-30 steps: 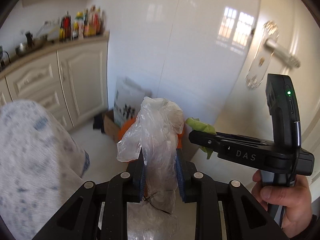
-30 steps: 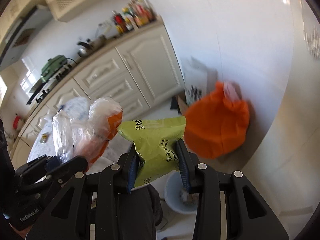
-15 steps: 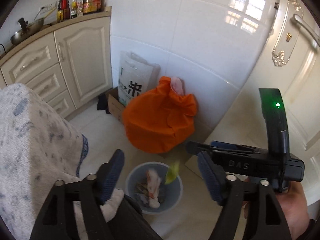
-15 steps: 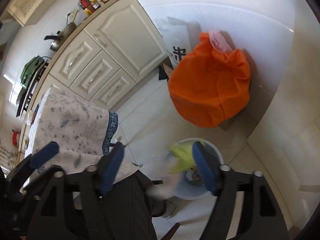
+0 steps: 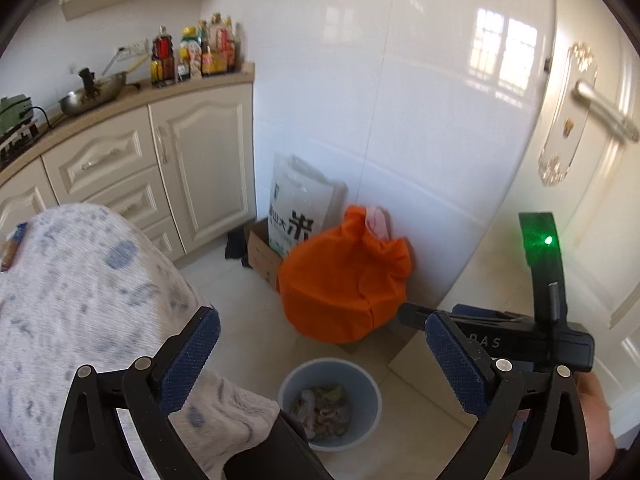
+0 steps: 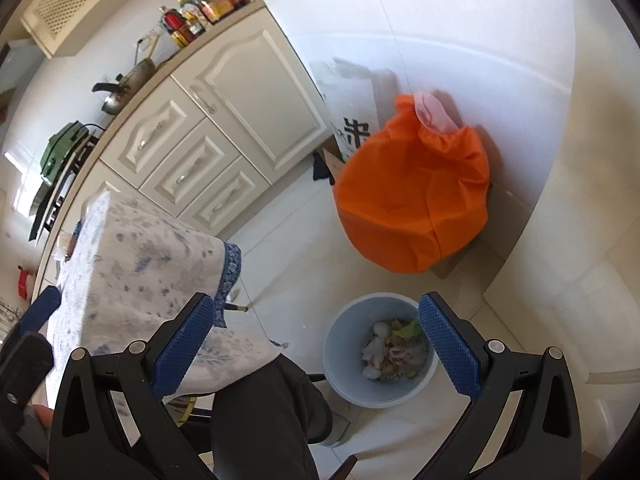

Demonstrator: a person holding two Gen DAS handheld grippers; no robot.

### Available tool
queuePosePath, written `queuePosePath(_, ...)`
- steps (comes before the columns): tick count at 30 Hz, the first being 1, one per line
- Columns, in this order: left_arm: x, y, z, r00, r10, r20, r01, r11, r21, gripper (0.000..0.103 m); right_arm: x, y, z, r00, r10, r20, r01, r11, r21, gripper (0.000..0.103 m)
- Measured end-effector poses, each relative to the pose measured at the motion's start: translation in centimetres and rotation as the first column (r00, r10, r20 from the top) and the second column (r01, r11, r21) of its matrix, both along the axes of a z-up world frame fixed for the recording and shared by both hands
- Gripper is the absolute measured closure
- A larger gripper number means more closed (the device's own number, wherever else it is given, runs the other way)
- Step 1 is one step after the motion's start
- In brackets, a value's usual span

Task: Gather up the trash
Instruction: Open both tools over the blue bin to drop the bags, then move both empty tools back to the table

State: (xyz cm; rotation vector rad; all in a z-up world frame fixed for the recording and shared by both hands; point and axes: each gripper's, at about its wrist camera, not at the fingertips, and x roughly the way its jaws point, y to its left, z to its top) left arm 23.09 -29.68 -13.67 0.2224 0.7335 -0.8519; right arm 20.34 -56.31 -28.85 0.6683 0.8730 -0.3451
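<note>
A pale blue bin (image 5: 370,394) stands on the floor below both grippers, holding crumpled trash (image 5: 324,408). In the right wrist view the bin (image 6: 334,346) shows a green wrapper (image 6: 408,328) and a whitish plastic bag (image 6: 376,350) lying among scraps. My left gripper (image 5: 320,320) hangs above the bin, its jaws opening wide with nothing between them. My right gripper (image 6: 316,300) is also above the bin, jaws opening and empty. Its handle (image 5: 544,280) with a green light shows at the right of the left wrist view.
An orange bag (image 6: 412,200) sits on cardboard against the tiled wall behind the bin, with a white rice sack (image 5: 296,204) and a small box (image 5: 262,252) beside it. A cloth-covered table (image 6: 136,256) lies left, cream cabinets (image 5: 200,168) behind, a door (image 5: 592,160) right.
Both grippers went from shut to wide open. The clear plastic bag left the left jaws and the green wrapper left the right jaws; both dropped into the bin.
</note>
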Motion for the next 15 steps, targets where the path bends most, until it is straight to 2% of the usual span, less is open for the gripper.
queuePosePath(7, -1.3, 7.5, 4.6, 0.995, 0.067, 0.073, -0.059, 0.993, -0.104, 0.001, 1.6, 2.7, 5.2, 0.996, 0.054, 0.070, -0.050, 0.997, -0.065, 0.000)
queuePosePath(15, -1.1, 17.1, 8.6, 0.965, 0.208, 0.161, -0.176, 0.966, -0.191, 0.001, 5.2, 8.3, 11.6, 0.972, 0.179, 0.155, -0.153, 0.975, -0.162, 0.000)
